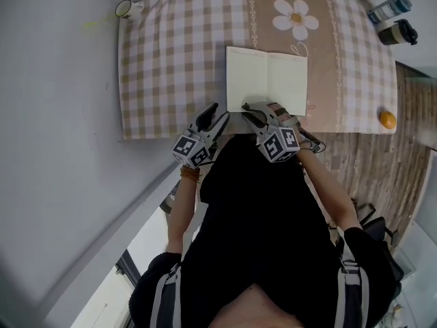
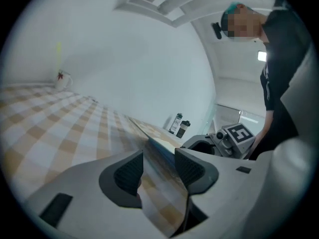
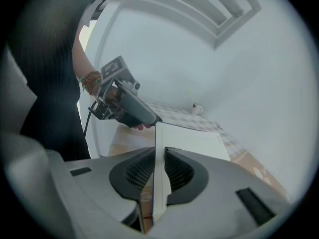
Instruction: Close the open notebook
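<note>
An open notebook (image 1: pixel 266 80) with blank cream pages lies flat on the checked tablecloth (image 1: pixel 171 60), near the table's front edge. My right gripper (image 1: pixel 263 109) is at the notebook's near edge. In the right gripper view its jaws (image 3: pixel 154 171) are shut on a thin white edge of the notebook (image 3: pixel 189 141). My left gripper (image 1: pixel 213 116) sits just left of the notebook's near left corner. In the left gripper view it (image 2: pixel 158 171) is open. The cloth-covered table edge shows in the gap, and the pads do not press on it.
A white mug (image 1: pixel 126 8) stands at the cloth's far left corner. Two bottles (image 1: pixel 392 9) stand at the far right and an orange (image 1: pixel 388 119) sits at the near right. A grey wall runs along the left, and the floor at the right is wooden.
</note>
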